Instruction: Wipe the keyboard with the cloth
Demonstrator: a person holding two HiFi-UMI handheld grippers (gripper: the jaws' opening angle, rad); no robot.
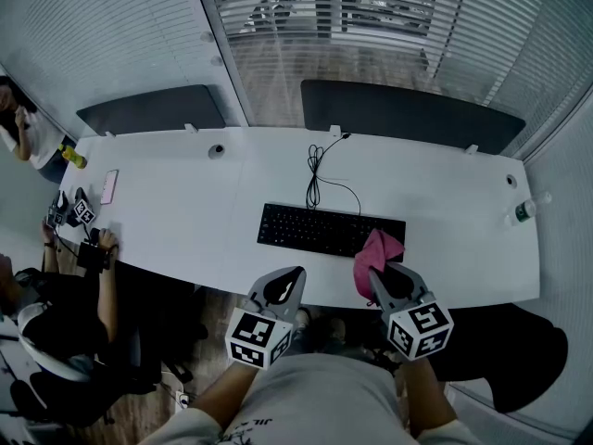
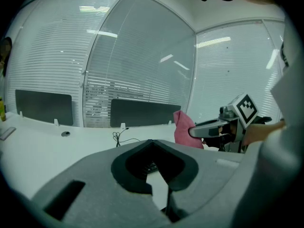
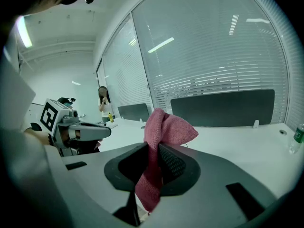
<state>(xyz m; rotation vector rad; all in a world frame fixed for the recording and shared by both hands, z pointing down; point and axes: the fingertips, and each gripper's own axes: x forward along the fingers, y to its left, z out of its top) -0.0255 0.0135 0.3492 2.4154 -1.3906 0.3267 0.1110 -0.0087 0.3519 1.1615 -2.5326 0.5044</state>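
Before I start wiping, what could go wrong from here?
The cloth is pinched by a narrow part in the right gripper; rubbing might pull it free.
The keyboard lies near the desk's front edge with the left gripper off it, so strokes may shift it.
Its loose cable could snag.

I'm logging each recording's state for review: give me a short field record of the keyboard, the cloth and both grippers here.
surface: white desk
keyboard: black, flat on the desk, cable running toward the far edge
cloth: pink, bunched, sticking out past the jaws that pinch it
right gripper: shut on the cloth, by the keyboard's right end
left gripper: jaws together, nothing between them, at the desk's near edge
cloth on keys: cannot tell
other: bottle at the desk's right end
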